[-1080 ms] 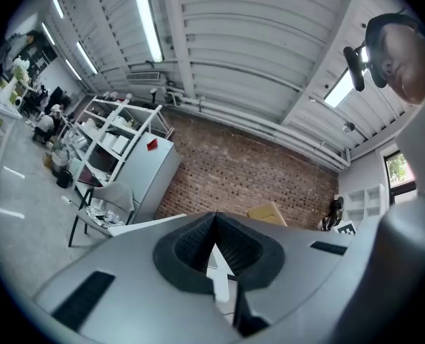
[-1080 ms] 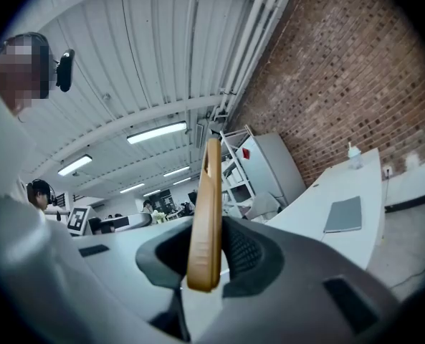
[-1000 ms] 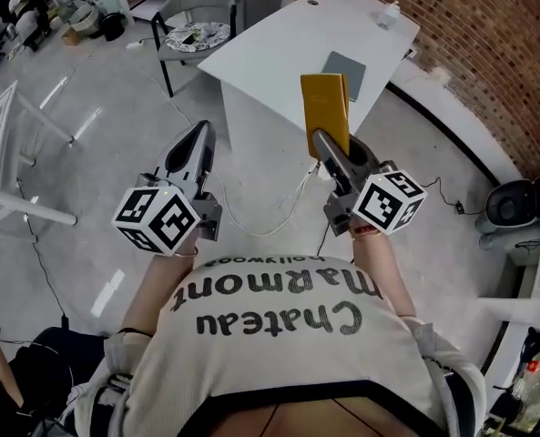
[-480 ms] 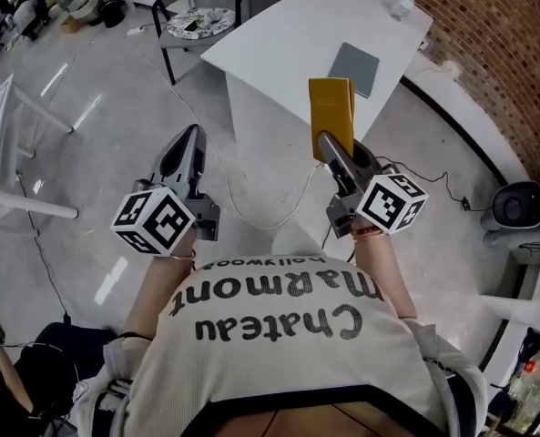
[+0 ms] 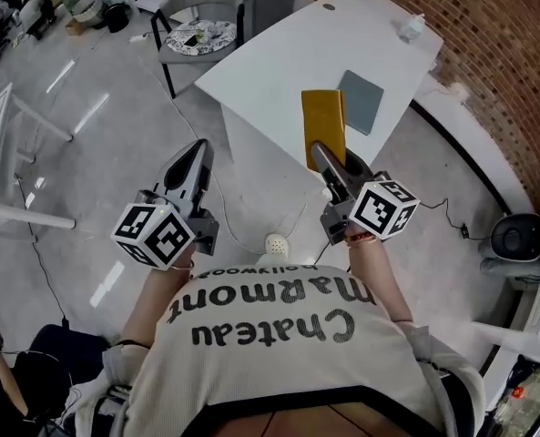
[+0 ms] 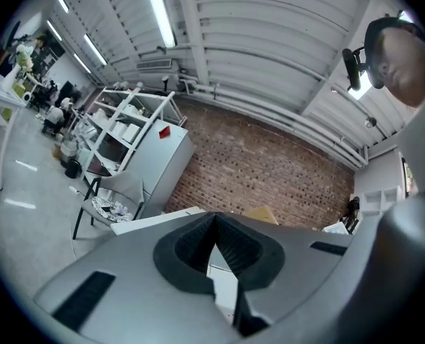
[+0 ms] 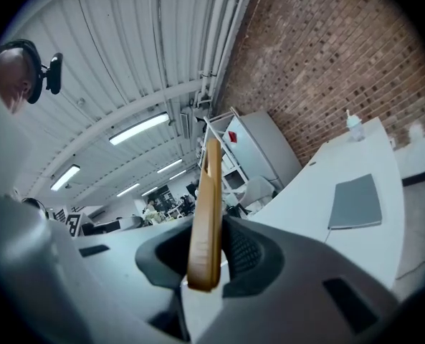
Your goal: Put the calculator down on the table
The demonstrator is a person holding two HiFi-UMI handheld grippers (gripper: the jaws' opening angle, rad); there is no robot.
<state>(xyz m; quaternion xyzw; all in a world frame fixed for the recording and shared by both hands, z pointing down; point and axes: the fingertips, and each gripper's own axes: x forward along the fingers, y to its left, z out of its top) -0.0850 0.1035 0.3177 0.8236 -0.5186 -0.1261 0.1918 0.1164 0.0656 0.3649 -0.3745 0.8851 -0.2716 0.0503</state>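
The calculator (image 5: 324, 126) is a flat yellow slab standing on edge, with my right gripper (image 5: 322, 153) shut on its lower end. In the right gripper view the calculator (image 7: 208, 206) rises upright between the dark pads. It hangs in the air over the near edge of the white table (image 5: 288, 62), not touching it. My left gripper (image 5: 197, 151) is held out over the floor to the left of the table, its jaws together with nothing in them; in the left gripper view the pads (image 6: 198, 246) meet at the tip.
A grey flat pad (image 5: 361, 101) lies on the table just right of the calculator, and a small bottle (image 5: 411, 27) stands at the far corner. A chair (image 5: 197, 35) stands left of the table. A white round object (image 5: 276, 242) and a cable lie on the floor.
Both grippers have moved forward toward the table. The calculator, still gripped, now overlaps the table's near edge and sits beside the grey pad.
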